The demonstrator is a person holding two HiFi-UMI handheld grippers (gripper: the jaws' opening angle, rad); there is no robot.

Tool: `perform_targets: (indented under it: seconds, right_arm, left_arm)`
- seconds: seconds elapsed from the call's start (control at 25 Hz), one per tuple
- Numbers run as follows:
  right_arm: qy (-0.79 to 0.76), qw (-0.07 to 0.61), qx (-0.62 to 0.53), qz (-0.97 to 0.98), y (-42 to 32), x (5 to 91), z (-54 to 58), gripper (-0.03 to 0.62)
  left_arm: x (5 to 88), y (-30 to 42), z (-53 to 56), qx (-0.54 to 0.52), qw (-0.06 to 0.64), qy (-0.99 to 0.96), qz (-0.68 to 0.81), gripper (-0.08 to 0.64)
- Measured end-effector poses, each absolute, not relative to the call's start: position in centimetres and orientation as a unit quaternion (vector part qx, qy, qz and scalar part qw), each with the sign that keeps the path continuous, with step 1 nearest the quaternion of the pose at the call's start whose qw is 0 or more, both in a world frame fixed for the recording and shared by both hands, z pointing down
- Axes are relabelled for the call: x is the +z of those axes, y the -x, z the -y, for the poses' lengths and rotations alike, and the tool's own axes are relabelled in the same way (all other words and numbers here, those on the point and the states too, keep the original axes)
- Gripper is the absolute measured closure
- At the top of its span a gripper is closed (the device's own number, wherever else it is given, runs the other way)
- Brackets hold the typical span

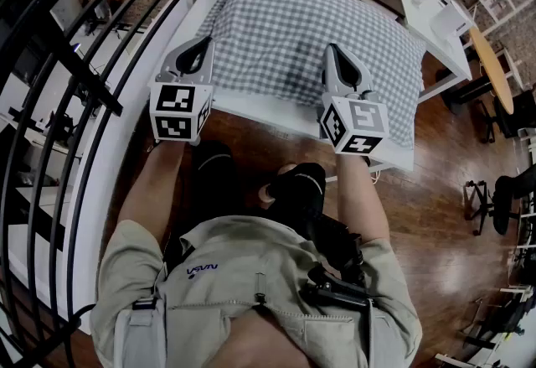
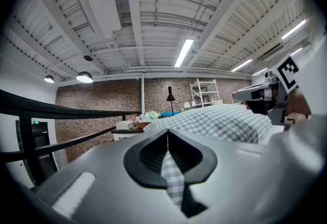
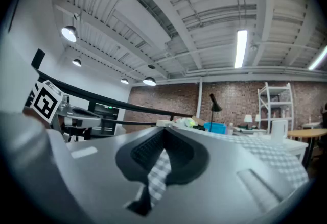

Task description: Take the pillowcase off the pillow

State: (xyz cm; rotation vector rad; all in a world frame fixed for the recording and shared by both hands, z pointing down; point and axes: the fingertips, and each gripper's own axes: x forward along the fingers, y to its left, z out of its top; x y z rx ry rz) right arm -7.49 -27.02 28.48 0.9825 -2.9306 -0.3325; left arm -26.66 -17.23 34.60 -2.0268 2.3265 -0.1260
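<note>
Full gingham pillowcase (image 1: 318,31) on desk (image 1: 251,111), my left gripper (image 1: 203,41) and right gripper (image 1: 333,49) fingers (image 2: 148,154) were clamped on its near edge.

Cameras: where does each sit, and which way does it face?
Head view: on the person's head, facing steeply down on the checked pillow; torso, forearms, left tool and right tool show.
Left gripper view: on the left tool, facing level along jaws shut on pillowcase.
Right gripper view: on the right tool, likewise.
Shared: each gripper view glimpses the other tool; all show the pillow.
</note>
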Motion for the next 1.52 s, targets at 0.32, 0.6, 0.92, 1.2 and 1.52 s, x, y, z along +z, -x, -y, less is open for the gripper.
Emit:
perform_targets:
  seconds: [0.32,0.6,0.92,1.2,1.52]
  right_arm:
    - [-0.227,0.103,-0.057,0.967,21.0,34.4,24.9,0.520]
    - [-0.211,0.218,-0.069,0.950,27.1,41.5,23.4,0.440]
    - [-0.205,0.205,-0.085,0.953,24.3,40.6,21.2,0.581]
    - [-0.199,0.181,-0.086,0.959,18.3,39.9,19.2,0.581]
    - [-0.221,0.166,-0.046,0.960,15.4,41.4,19.0,0.581]
  left_arm:
    - [37.7,30.8,17.6,-0.071,-0.029,0.655,-0.752,0.543]
    - [40.5,32.3,16.9,-0.090,-0.046,0.642,-0.760,0.525]
    - [41.3,31.1,16.3,-0.090,-0.050,0.657,-0.747,0.525]
    - [40.4,29.6,18.0,-0.107,-0.051,0.691,-0.713,0.526]
    - [45.5,26.4,18.8,-0.182,-0.120,0.735,-0.642,0.538]
